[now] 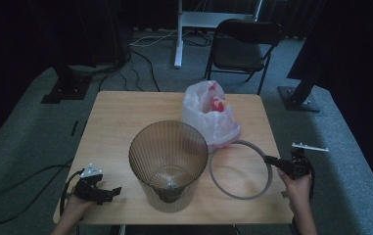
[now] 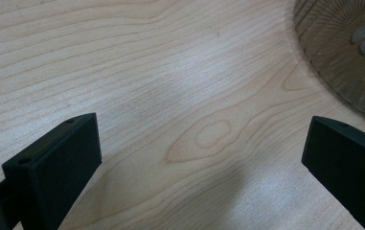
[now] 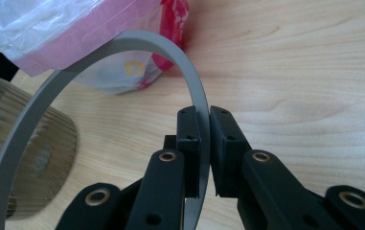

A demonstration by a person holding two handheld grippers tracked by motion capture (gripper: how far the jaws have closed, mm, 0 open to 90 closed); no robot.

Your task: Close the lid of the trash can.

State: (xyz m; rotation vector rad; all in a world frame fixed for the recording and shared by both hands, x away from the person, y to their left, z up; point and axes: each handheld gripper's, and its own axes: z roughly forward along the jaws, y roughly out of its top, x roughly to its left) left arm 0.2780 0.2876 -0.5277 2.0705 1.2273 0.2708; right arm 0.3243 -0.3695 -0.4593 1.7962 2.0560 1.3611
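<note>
Grey plastic, thin and flat, is what my right gripper (image 3: pixel 204 153) has between its jaws: I pinch the ring (image 1: pixel 243 169) on its right-hand edge, where the band runs straight up through the gap, so the rest of the hoop swings free to the left. In the high view the ring lies low over the wooden table (image 1: pixel 120 117), just right of the ribbed translucent bin (image 1: pixel 168 164) and near the foot of the pink-and-white plastic bag (image 1: pixel 208 115), which sits at the far side, behind the bin and ring. I take the ring to be the bin's rim band, the kind that presses a bag over the lip, and that is my reason for holding it by the outer edge: the open side of the hoop faces the bin and can go over it. Whether the ring's left side touches the table or floats a little above it, I cannot tell in this dim light. My left gripper (image 1: pixel 98 191) rests at the near left corner of the table, jaws spread wide with nothing between them, only bare wood below and the bin's ribbed wall at the upper right of its view. I keep it there because it is close to the bin and ready to steady it. No bag lines the bin, so I judge the bag has to go in before the ring is of any use.
</note>
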